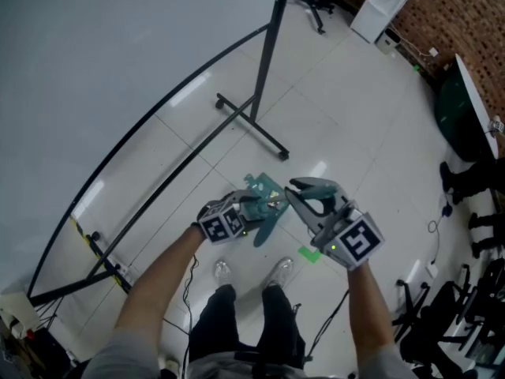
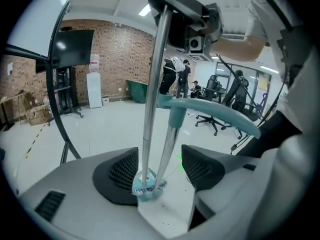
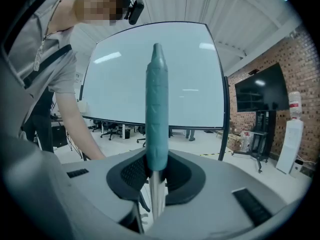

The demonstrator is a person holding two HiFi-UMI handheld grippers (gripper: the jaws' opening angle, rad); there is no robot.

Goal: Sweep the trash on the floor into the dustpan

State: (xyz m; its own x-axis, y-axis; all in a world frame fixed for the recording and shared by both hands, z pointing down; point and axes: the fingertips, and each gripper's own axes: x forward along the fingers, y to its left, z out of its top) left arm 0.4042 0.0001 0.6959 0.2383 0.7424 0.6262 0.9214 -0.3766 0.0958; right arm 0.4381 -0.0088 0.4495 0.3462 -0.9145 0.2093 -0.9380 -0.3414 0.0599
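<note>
In the head view my left gripper (image 1: 259,210) and right gripper (image 1: 306,193) meet over a teal broom-and-dustpan set (image 1: 265,197) above the floor. In the right gripper view the right gripper (image 3: 156,176) is shut on the upright teal handle grip (image 3: 156,119). The left gripper (image 2: 160,171) stands open. A metal pole (image 2: 151,89) and a second pole with a teal collar (image 2: 173,126) pass between its pads without touching them. Far below sits the teal broom head (image 2: 148,188), with small dark specks (image 2: 166,210) on the floor beside it.
A black wheeled frame (image 1: 254,113) carrying a large white panel (image 1: 95,61) stands ahead on the tiled floor. Green tape (image 1: 309,253) lies by my shoes (image 1: 223,272). Office chairs (image 1: 442,314) crowd the right, and a water dispenser (image 1: 381,5) stands far off.
</note>
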